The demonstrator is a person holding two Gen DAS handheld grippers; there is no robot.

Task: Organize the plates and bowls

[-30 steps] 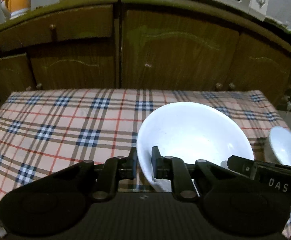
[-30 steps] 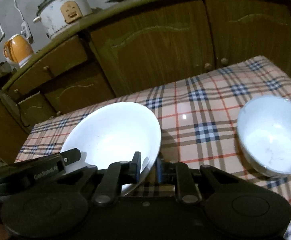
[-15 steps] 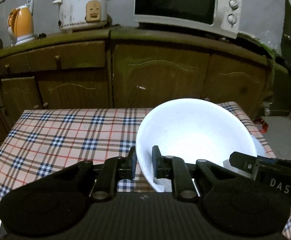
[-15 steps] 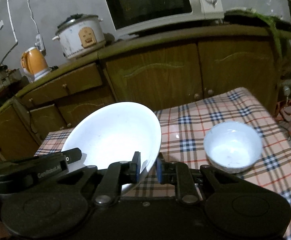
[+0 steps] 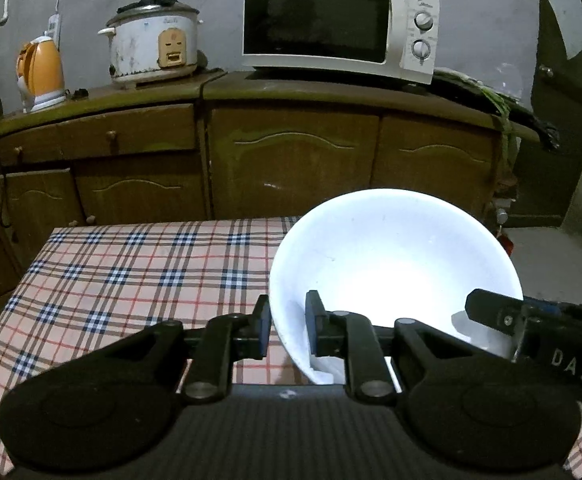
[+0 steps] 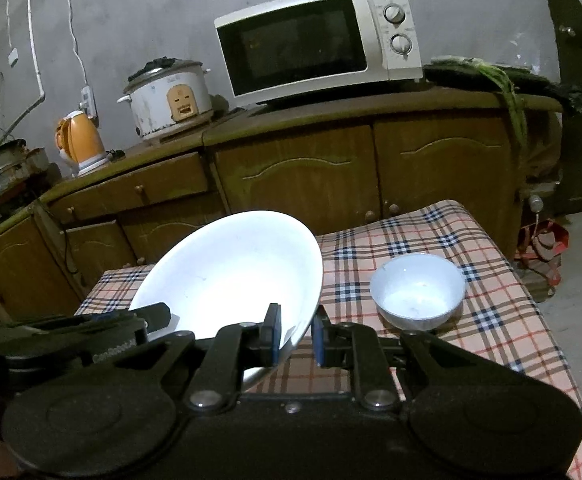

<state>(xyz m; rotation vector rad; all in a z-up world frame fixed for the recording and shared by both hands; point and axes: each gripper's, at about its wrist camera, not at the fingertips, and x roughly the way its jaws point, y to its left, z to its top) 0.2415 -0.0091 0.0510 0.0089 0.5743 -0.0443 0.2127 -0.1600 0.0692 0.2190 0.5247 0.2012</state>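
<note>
- My left gripper (image 5: 287, 326) is clamped on the near-left rim of the big bowl (image 5: 395, 272).
- My right gripper (image 6: 295, 334) is pinched on its opposite rim, so the bowl is held above the table (image 6: 491, 320).
- Bowl: smooth, white, round, glossy.
- Small bowl (image 6: 418, 294) sits near the table's right edge on the checked cloth.

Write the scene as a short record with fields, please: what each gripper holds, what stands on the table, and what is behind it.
left gripper: shut on the large white bowl, at its left rim
right gripper: shut on the same bowl, at its right rim
large white bowl: lifted, tilted
small white bowl: upright on the checked tablecloth
behind the table: wooden cabinet with microwave, rice cooker, orange kettle
</note>
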